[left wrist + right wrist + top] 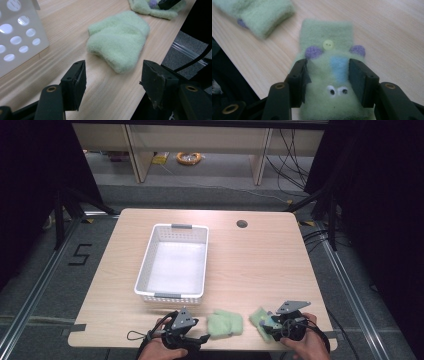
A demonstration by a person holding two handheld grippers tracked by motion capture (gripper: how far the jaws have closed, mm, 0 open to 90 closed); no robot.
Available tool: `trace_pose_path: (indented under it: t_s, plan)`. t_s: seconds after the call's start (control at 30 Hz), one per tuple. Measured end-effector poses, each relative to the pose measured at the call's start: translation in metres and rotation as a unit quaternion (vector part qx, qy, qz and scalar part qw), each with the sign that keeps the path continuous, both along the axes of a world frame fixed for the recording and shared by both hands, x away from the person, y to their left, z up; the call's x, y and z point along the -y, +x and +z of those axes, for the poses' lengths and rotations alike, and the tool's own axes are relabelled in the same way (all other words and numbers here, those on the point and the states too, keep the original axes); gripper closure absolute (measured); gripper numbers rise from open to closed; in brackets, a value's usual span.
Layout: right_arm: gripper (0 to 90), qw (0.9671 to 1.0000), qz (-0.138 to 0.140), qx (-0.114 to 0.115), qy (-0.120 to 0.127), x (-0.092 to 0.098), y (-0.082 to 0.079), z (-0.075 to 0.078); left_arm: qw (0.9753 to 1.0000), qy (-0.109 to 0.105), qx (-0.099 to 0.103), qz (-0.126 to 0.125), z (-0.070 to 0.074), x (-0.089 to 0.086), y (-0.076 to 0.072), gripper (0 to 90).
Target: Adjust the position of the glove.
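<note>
Light wooden table (260, 265), round grommet hole (242, 224) near far edge; bearing white perforated basket (172, 262), two fuzzy green mittens (225, 322) (260, 318) at near edge.

place: pretty clearly a lab or test room, not anyone's home
table: one plain wooden desk (260, 260) with a cable hole (242, 224), standing alone in the middle
surround: black curtains (380, 195) both sides, metal rails (35, 290) along the floor
floor: grey carpet with a taped "5" (80, 255)
back: bare desk legs (260, 162), loose cables (295, 165), a coil of orange cord (189, 157)
</note>
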State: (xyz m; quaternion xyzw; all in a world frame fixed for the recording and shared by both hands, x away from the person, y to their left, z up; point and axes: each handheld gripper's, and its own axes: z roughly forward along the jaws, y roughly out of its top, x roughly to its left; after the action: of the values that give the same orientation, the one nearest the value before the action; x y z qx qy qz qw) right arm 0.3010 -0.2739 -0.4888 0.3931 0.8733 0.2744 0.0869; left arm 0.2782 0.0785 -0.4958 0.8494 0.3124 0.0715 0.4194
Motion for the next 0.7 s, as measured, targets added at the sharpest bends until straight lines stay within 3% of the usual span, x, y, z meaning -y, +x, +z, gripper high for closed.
trace_pose_path:
  t_s: [0.1,0.2,0.23,0.33,0.37,0.43,0.5,0.53,0.57,0.6,0.7]
  plan:
    - [55.9,1.0000,0.002,0.005,-0.008,-0.001,0.001,-0.001,0.9999,-0.013,0.002,0.008,0.000,0.001,0.000,37.8]
    - [66.4,0.9997,0.000,0.019,-0.017,-0.002,0.001,-0.002,1.0000,-0.003,0.004,-0.002,0.000,0.000,0.000,38.3]
    - [70.5,0.9996,0.000,0.011,-0.025,-0.002,0.000,0.000,1.0000,0.001,0.005,0.000,0.000,0.000,0.001,38.2]
    - [79.3,0.9994,-0.005,0.024,-0.026,-0.002,0.000,-0.001,0.9998,-0.017,-0.005,0.007,-0.001,0.003,-0.001,38.4]
    - [80.8,0.9996,-0.006,0.016,-0.024,-0.001,0.000,0.001,0.9999,-0.014,-0.004,0.004,-0.001,0.002,-0.001,38.5]
    - [81.9,0.9996,-0.013,0.018,-0.017,0.001,-0.001,0.004,0.9999,-0.010,-0.002,0.007,0.000,0.002,-0.001,38.6]
    - [82.3,0.9993,-0.028,0.022,0.006,0.001,-0.003,0.008,0.9997,-0.025,0.003,0.007,0.000,0.004,-0.002,38.9]
    - [82.3,0.9989,-0.019,0.041,0.012,0.002,-0.002,0.012,0.9998,-0.021,0.005,0.003,0.001,0.003,-0.001,39.0]
    - [82.3,0.9986,-0.029,0.038,0.023,0.000,-0.004,0.016,0.9999,-0.005,0.009,-0.005,0.002,0.002,0.000,39.1]
    - [82.3,0.9978,-0.033,0.046,0.034,-0.001,-0.004,0.019,0.9998,-0.019,0.002,0.006,0.002,0.005,-0.002,39.2]
    - [82.2,0.9963,-0.035,0.049,0.061,-0.011,-0.004,0.029,0.9997,-0.023,0.006,0.001,0.002,0.008,-0.002,39.7]
